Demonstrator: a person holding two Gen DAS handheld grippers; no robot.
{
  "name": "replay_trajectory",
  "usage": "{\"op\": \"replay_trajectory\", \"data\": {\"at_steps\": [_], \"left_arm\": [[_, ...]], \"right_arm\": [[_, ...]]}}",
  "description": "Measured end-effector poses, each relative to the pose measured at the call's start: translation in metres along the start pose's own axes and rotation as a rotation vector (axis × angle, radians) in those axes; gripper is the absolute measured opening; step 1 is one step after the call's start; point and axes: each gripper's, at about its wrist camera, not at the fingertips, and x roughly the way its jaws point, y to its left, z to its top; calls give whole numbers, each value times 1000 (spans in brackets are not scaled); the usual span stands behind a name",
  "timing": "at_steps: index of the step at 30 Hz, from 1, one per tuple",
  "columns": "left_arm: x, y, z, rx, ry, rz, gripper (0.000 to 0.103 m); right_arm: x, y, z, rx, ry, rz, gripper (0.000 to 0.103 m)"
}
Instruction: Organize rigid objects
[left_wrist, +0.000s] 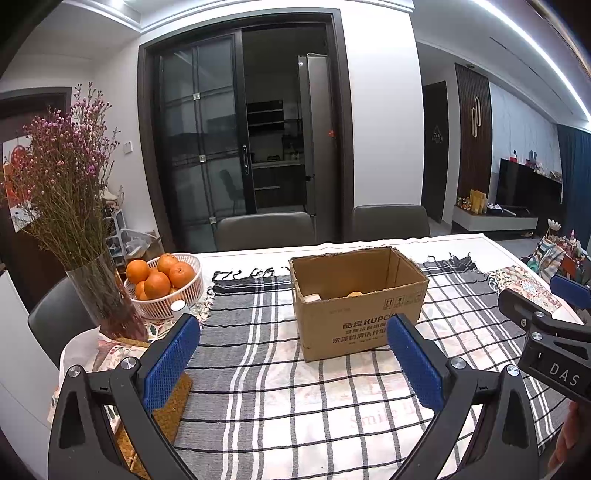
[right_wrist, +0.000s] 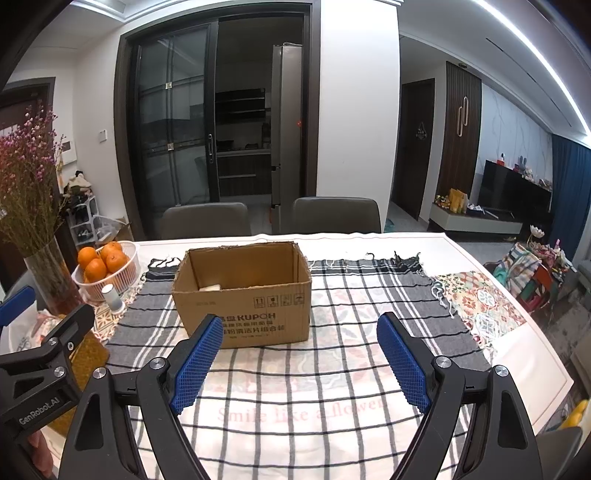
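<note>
Though frayed-rimmed, boxy corrugated cardboard carton (right_wrist: 243, 295) on woven checked cloth (right_wrist: 332, 369).

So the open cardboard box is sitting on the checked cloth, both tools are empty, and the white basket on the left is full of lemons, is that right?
Not quite: the white basket holds oranges, not lemons, as the left wrist view shows. The rest stands: the open cardboard box sits on the checked cloth, and the left tool and right tool are empty.
</note>
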Motion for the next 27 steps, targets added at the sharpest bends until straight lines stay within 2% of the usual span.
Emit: {"op": "replay_trajectory", "data": {"at_steps": [27], "left_arm": [[-3, 2, -1, -6, -14, 11, 103]], "right_arm": [[-2, 0, -1, -1, 1, 3, 86]]}}
